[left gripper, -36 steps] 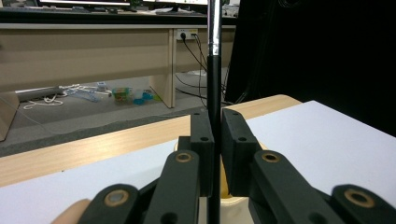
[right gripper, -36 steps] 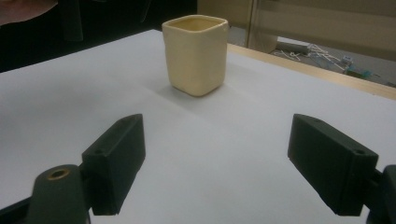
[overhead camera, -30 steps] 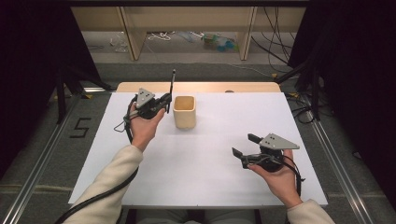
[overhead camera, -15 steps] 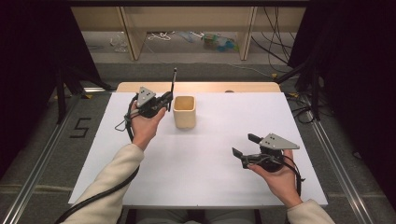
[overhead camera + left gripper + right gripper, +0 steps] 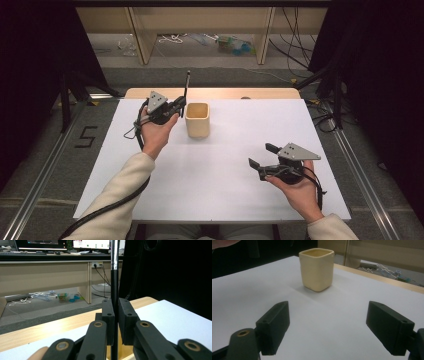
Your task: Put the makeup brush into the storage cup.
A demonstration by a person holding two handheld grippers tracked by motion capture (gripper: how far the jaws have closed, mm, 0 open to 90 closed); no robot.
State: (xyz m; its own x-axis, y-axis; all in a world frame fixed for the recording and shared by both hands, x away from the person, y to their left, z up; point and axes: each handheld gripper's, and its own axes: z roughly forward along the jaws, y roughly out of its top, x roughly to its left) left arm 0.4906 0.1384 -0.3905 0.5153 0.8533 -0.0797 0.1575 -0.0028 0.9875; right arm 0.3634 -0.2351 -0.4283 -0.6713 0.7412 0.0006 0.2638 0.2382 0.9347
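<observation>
gripping slim black rod (image 5: 114,290) beside squarish cream cup (image 5: 197,119).

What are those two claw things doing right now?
Left gripper: closed, holding a thin black rod upright.
Right gripper: open, holding nothing.

a single black numeral "5" (image 5: 85,137) is showing on the grey floor (image 5: 50,150) left of the desk (image 5: 220,170); the writing on the far monitors (image 5: 91,243) is staying too blurred to read.
</observation>
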